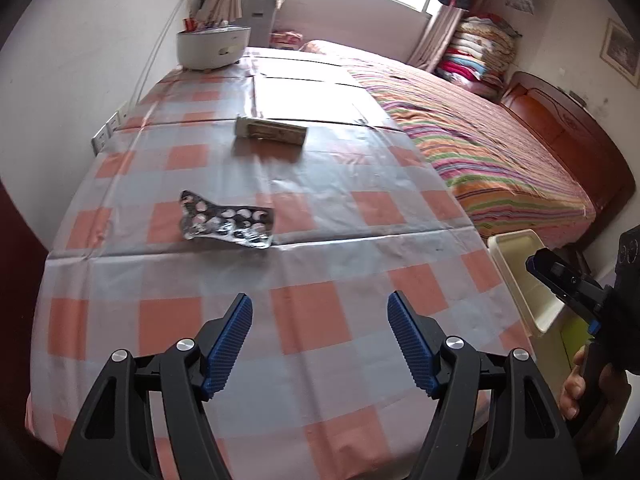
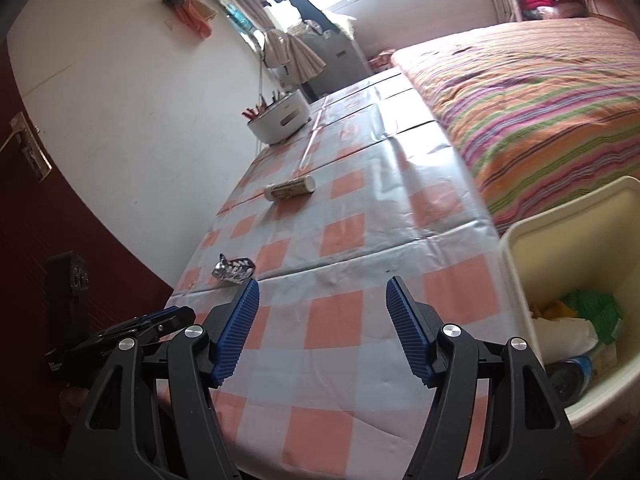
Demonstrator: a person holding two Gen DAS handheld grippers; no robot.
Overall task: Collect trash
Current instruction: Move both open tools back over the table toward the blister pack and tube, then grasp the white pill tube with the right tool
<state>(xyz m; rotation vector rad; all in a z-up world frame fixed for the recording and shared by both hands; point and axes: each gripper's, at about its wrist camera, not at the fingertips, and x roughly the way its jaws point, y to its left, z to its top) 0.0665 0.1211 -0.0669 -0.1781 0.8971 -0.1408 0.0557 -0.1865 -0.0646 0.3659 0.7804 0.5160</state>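
A crumpled silver blister pack [image 1: 228, 220] lies on the checked tablecloth [image 1: 320, 320], ahead and left of my open, empty left gripper [image 1: 320, 308]. It also shows in the right wrist view [image 2: 234, 269]. A small flat box [image 1: 272, 130] lies farther back on the cloth; the right wrist view shows it too [image 2: 290, 190]. My right gripper [image 2: 322, 296] is open and empty above the table's near part. A cream trash bin [image 2: 568, 240] stands at the table's right edge, holding green wrapping, paper and a can.
A white pot [image 1: 212, 48] with items inside stands at the table's far left by the wall. A bed with a striped cover [image 1: 480, 140] runs along the table's right side. The right gripper [image 1: 560, 276] is beside the bin [image 1: 520, 280].
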